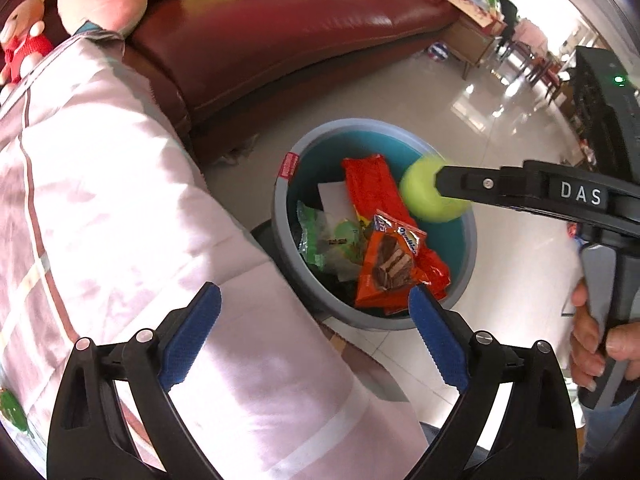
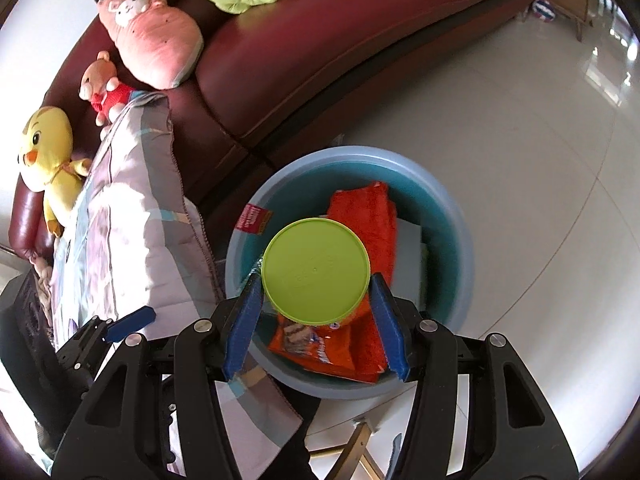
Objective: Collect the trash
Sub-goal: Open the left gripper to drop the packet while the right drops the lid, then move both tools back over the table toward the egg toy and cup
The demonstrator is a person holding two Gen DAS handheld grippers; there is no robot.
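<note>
Pads of the right gripper (image 2: pixel 316 300) press on either side of a lime-green round lid (image 2: pixel 316 274), or possibly a capped container seen end-on; the view does not settle which. Directly beneath it sits the grey-rimmed teal bin (image 2: pixel 460 240), so the piece hangs over the opening, not yet dropped. The left gripper (image 1: pixel 316 336) stands wide with nothing between its blue pads (image 1: pixel 190 340), hovering just short of the bin's near rim beside a pale quilt (image 1: pixel 120 200). Inside the bin lie an orange snack wrapper (image 1: pixel 386 268), a red packet (image 1: pixel 372 188), a green-and-clear bag (image 1: pixel 328 240) and white paper, so collecting looks well along. Left to do: release the green piece, then check for more. Beyond the bin, a maroon sofa (image 2: pixel 360 40) carries plush toys (image 2: pixel 152 36). Nothing blocks the drop.
</note>
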